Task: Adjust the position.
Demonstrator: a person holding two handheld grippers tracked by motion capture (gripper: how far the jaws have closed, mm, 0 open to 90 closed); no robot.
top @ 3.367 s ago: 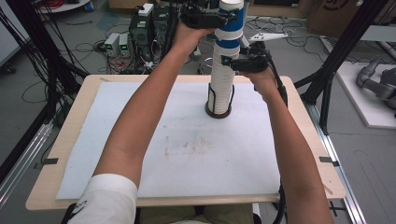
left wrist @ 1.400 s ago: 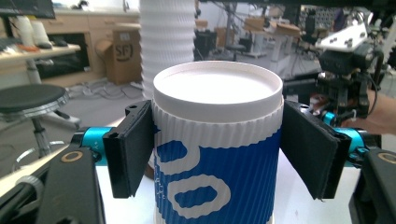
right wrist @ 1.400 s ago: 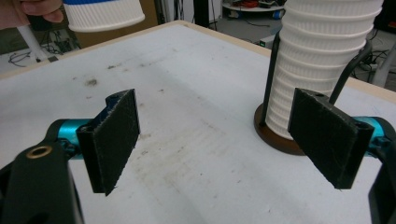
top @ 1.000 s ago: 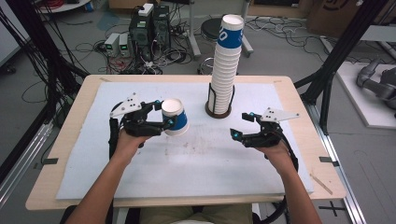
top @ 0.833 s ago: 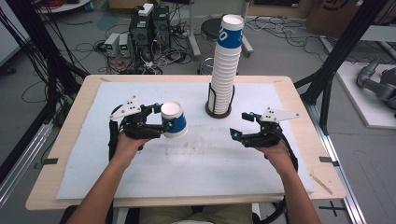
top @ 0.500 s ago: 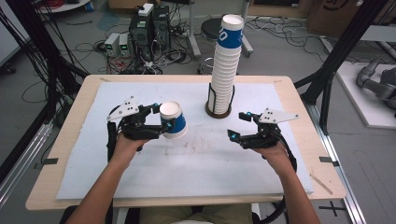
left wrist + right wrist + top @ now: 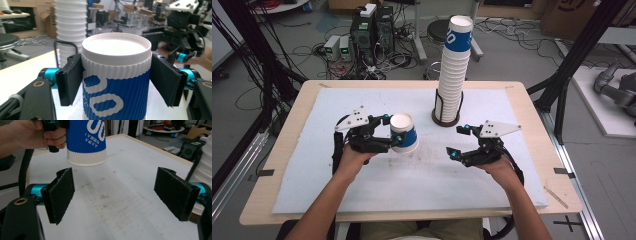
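Above the white-covered worktop (image 7: 362, 200), we see the left gripper (image 7: 388, 136) with its fingers clamped on a blue-and-white ribbed paper cup (image 7: 403, 133), inverted, base up, axis near vertical; light and crushable, we judge, best held mid-wall. The right gripper (image 7: 458, 141) hovers, fingers wide, beside the tall cup stack (image 7: 453, 70)

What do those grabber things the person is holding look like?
Both the left gripper and right gripper are black, with turquoise joints, flat black padded fingers, a pale grey three-cornered plate on top and a black trailing cable. The forearms are bare, without sleeves.
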